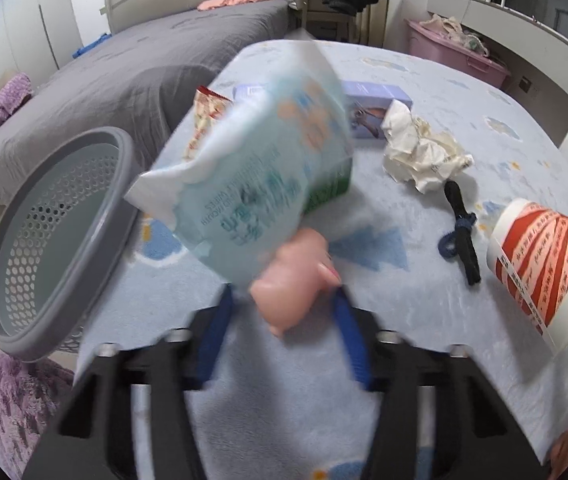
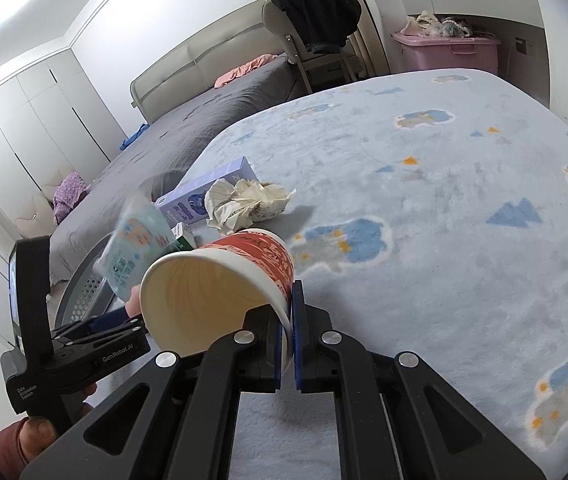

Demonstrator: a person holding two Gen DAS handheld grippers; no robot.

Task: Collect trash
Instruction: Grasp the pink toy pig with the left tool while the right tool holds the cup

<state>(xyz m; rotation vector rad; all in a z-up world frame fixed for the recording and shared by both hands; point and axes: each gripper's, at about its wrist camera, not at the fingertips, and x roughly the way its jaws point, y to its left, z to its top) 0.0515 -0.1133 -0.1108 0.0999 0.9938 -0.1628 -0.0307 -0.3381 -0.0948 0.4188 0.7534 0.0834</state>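
Far left: grey bed (image 1: 132, 64), white wardrobes (image 2: 32, 120). Grey bin (image 1: 56, 240) at left edge of blue blanket (image 2: 443, 240). Left claw (image 1: 284, 300) spread; blurred wipes pack (image 1: 260, 168) w/ pink lid betw. its fingers, "WIPES" legible. Centre: purple box (image 1: 379, 98), crumpled paper (image 1: 419, 148), black sock (image 1: 459, 236). Right claw (image 2: 288, 312) pinching cup (image 2: 220, 280) rim. "GenRobot.AI" on left claw.

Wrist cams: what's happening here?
A person is clearing trash off a blue blanket with two handheld grippers. The right gripper is clamped on the rim of a red-and-white paper cup. The left gripper has its fingers spread; a wet-wipes pack and a pink object sit blurred in front of it, next to the grey perforated bin. Crumpled paper, a purple box and a black strap remain.
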